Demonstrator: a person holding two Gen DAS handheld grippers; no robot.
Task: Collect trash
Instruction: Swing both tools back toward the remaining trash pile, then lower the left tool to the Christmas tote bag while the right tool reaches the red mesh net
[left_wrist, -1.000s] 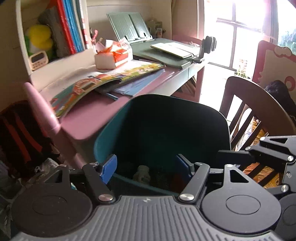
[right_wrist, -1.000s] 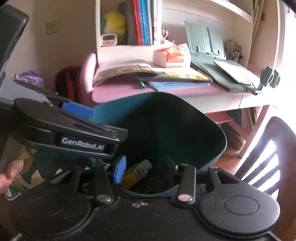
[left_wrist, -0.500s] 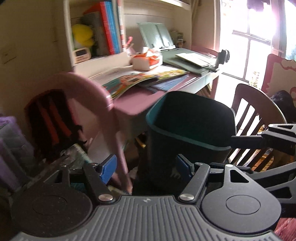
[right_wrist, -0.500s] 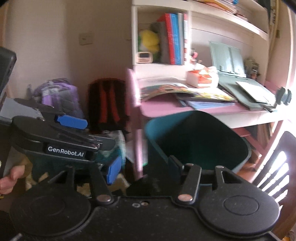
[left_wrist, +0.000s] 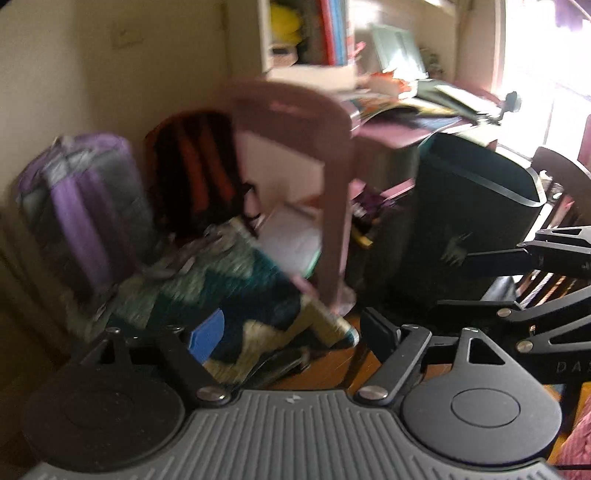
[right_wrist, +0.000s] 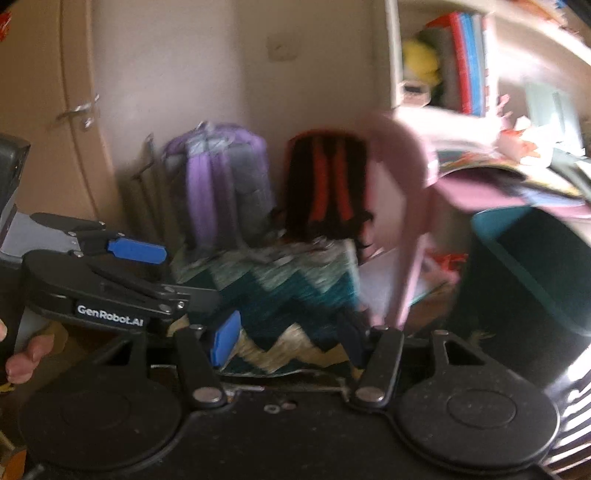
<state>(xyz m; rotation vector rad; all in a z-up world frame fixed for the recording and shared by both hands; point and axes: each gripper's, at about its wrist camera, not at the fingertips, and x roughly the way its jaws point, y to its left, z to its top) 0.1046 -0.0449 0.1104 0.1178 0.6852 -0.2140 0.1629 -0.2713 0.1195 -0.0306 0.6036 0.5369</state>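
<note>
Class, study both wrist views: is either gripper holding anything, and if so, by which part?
Nothing is held. The left gripper, its jaws opening, and the right gripper are both empty; only the blurred zigzag fabric shows beyond them.

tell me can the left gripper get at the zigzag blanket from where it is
Probably yes. The left gripper is empty, its jaws opening, and the zigzag blanket lies right ahead of its fingers with nothing between. The pink chair stands just to the right, clear of that path.

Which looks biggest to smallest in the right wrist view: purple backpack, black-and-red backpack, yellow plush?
1. Purple backpack fills the most of the picture.
2. Black-and-red backpack comes close behind; with the blur, these two are nearly alike.
3. Yellow plush on the shelf is clearly smallest, though it also sits farther back.
</note>
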